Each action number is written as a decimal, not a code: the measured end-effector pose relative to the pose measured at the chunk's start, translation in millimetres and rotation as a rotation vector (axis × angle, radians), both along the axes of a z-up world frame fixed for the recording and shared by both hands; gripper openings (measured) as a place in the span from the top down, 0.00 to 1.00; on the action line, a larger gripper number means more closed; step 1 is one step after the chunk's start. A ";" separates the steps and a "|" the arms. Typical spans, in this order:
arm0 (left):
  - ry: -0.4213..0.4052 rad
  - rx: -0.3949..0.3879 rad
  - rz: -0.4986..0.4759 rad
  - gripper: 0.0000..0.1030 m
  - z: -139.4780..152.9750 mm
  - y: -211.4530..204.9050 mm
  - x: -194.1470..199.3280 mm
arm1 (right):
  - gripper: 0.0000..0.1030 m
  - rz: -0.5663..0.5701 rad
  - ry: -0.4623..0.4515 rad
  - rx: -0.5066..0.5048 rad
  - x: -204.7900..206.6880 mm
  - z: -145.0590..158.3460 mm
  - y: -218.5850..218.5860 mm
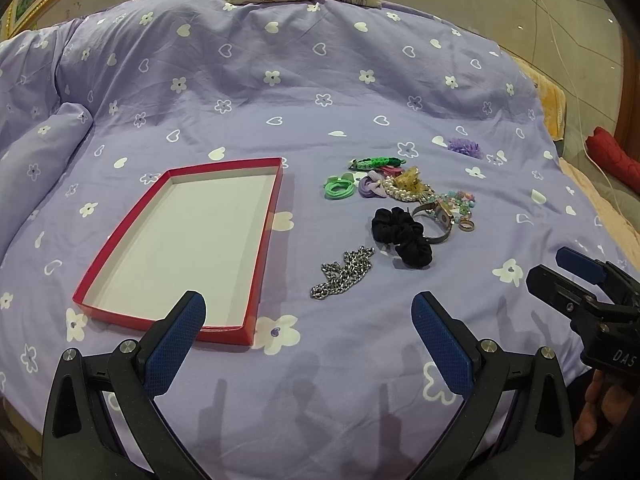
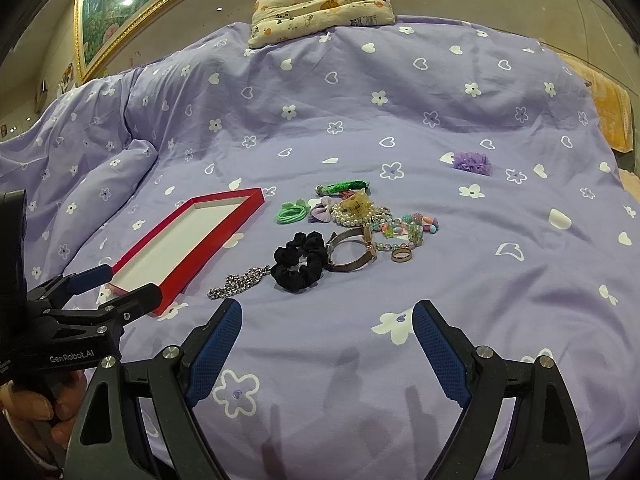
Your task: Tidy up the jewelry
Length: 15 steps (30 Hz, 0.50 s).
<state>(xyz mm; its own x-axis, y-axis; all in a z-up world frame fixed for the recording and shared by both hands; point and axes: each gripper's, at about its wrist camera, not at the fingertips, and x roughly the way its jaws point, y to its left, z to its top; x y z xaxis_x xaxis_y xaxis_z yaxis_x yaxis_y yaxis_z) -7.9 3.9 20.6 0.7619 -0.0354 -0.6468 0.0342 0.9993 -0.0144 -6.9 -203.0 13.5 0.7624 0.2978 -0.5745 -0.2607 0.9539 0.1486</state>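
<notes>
A: Entry. The silver chain [image 2: 239, 281] is noted in a loose heap on the bed [image 1: 360, 80], lying between the red tray [image 1: 176, 248] and the black scrunchie [image 2: 299, 261]; in the right wrist view it appears to touch the scrunchie. The tray is seen empty, white inside.

B: Its long axis?

A: Recorded as running slantwise, from the near end by the tray up toward the scrunchie. The rest of the pile is found farther back: the watch [image 2: 352, 249], a gold ring [image 2: 401, 255], pearls [image 2: 360, 213], coloured beads [image 2: 416, 227], green hair ties [image 2: 292, 213], a purple bow [image 2: 322, 209], a green braided piece [image 2: 344, 188]. A purple flower [image 2: 471, 162] is set well apart toward the right edge of the bed.

B: Jaws?

A: The right gripper [image 2: 327, 330] is held wide apart with nothing between the jaws. The left gripper [image 1: 308, 322] is likewise spread and empty. Neither is touching the bedding as far as can be told.

B: Which is nearer?

A: The chain is judged just ahead of both, slightly right of the left gripper's centre line and left of the right's. The right is judged better placed for the pile, the left for the tray. A grasp across the chain's slant is probably called for.
</notes>
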 end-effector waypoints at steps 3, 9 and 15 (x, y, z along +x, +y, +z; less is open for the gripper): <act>0.001 0.001 -0.001 0.00 0.0 -0.1 0.2 | 0.14 -0.001 0.001 0.001 -0.1 -0.4 0.1; 0.003 0.000 -0.002 0.00 0.0 -1.0 0.4 | 0.14 0.001 0.002 0.002 0.2 0.0 0.2; 0.004 -0.001 -0.002 0.00 -1.1 -1.6 0.7 | 0.14 0.002 0.001 0.005 0.5 0.5 0.3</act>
